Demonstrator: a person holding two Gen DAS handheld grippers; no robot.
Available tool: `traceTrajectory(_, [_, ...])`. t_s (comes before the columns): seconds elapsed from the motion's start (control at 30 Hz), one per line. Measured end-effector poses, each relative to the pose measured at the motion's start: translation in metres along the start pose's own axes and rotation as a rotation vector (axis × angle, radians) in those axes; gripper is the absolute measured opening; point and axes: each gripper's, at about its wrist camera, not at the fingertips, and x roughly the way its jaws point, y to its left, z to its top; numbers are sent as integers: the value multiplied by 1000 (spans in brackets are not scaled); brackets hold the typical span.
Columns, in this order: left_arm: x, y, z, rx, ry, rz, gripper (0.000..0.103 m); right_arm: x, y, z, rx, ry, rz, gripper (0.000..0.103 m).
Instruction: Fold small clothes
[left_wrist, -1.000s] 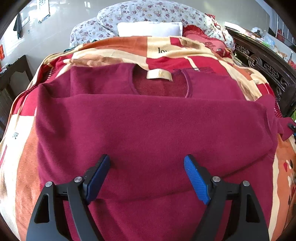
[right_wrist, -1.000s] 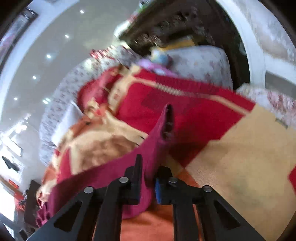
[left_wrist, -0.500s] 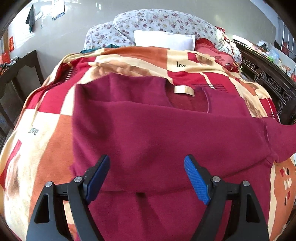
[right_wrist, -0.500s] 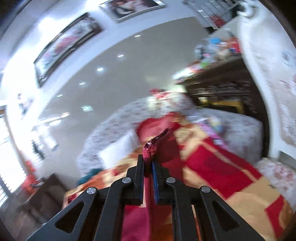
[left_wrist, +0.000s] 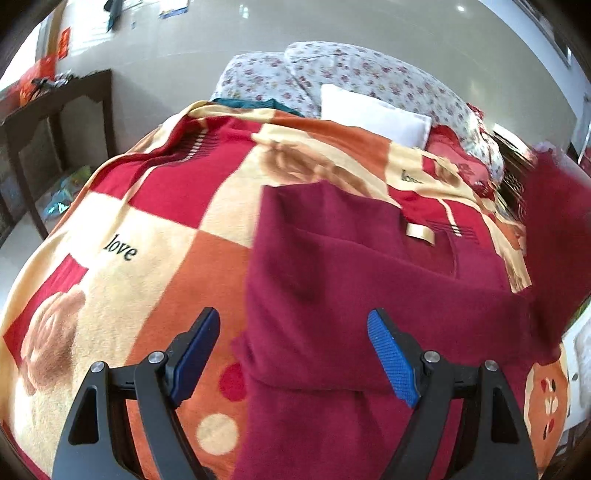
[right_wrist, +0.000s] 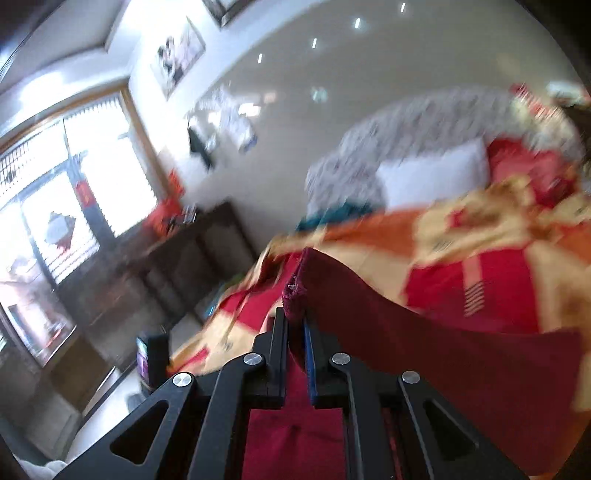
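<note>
A dark red sweater (left_wrist: 369, 280) lies on a patterned blanket (left_wrist: 140, 229) on a bed, its left sleeve folded across the body and a tan neck label (left_wrist: 421, 233) showing. My left gripper (left_wrist: 291, 354) is open and empty, hovering over the sweater's lower left edge. My right gripper (right_wrist: 295, 332) is shut on the sweater's right sleeve (right_wrist: 424, 332), holding it lifted above the bed. The lifted sleeve also shows at the right edge of the left wrist view (left_wrist: 557, 221).
A white pillow (left_wrist: 373, 114) and floral bedding (left_wrist: 369, 74) lie at the head of the bed. A dark wooden side table (left_wrist: 55, 118) stands to the left. A carved dark bed frame (left_wrist: 513, 177) runs along the right side.
My right gripper has swung the held sleeve up and over toward the left side of the bed. My left gripper has shifted left, off the middle of the sweater to its left edge.
</note>
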Motion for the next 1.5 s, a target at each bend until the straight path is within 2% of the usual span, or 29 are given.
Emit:
traceTrajectory(0.07, [4,8,0,-14,8,5,82,57,-11,-25,55,131,9,16])
traceTrajectory(0.1, [6,10,-1,-19,15,6,82,86,-25,-42,134,242,21,20])
traceTrajectory(0.17, [9,14,-2,-31,31,-9,82,98,-39,-55,211,295,39,23])
traceTrajectory(0.23, [10,14,-4,-29,31,-22,82,80,-43,-56,184,241,36,28])
traceTrajectory(0.3, [12,9,-5,-13,32,-33,82,49,-43,-53,165,170,31,45])
traceTrajectory(0.33, [14,5,-6,-5,34,-40,82,31,-45,-51,161,127,26,59])
traceTrajectory(0.37, [15,1,-6,0,35,-47,81,18,-47,-51,158,103,19,68])
traceTrajectory(0.4, [17,-4,-7,5,37,-55,82,1,-49,-51,151,82,5,70])
traceTrajectory(0.53, [33,-35,-10,62,58,-77,82,-41,-54,-58,164,50,-29,70])
traceTrajectory(0.6, [48,-51,-13,113,76,-39,81,-58,-63,-61,190,33,-43,70])
traceTrajectory(0.63, [56,-58,-15,141,84,-15,77,-65,-68,-63,199,26,-49,70])
traceTrajectory(0.67, [60,-63,-17,162,80,-5,69,-79,-71,-66,206,16,-56,70])
traceTrajectory(0.73, [63,-69,-19,189,74,33,18,-97,-79,-70,223,-3,-80,70])
traceTrajectory(0.77, [62,-70,-19,186,75,22,6,-103,-83,-70,231,-10,-94,70])
traceTrajectory(0.83, [51,-68,-12,165,61,-13,5,-118,-91,-67,248,-30,-124,70])
traceTrajectory(0.93, [21,-58,5,152,-18,-44,5,-131,-98,-59,245,-61,-187,70])
traceTrajectory(1.0, [6,-50,17,148,-69,-17,5,-133,-97,-51,218,-63,-238,70])
traceTrajectory(1.07, [1,-37,27,138,-93,22,5,-122,-96,-45,179,-33,-282,64])
traceTrajectory(1.17, [16,-19,30,121,-50,50,5,-99,-97,-43,145,19,-280,51])
traceTrajectory(1.3, [50,-4,18,102,10,119,5,-53,-112,-51,145,137,-325,47])
traceTrajectory(1.37, [59,5,13,79,28,127,5,-41,-124,-61,172,191,-333,44])
traceTrajectory(1.5, [55,5,11,84,24,122,5,-65,-114,-66,156,160,-331,41])
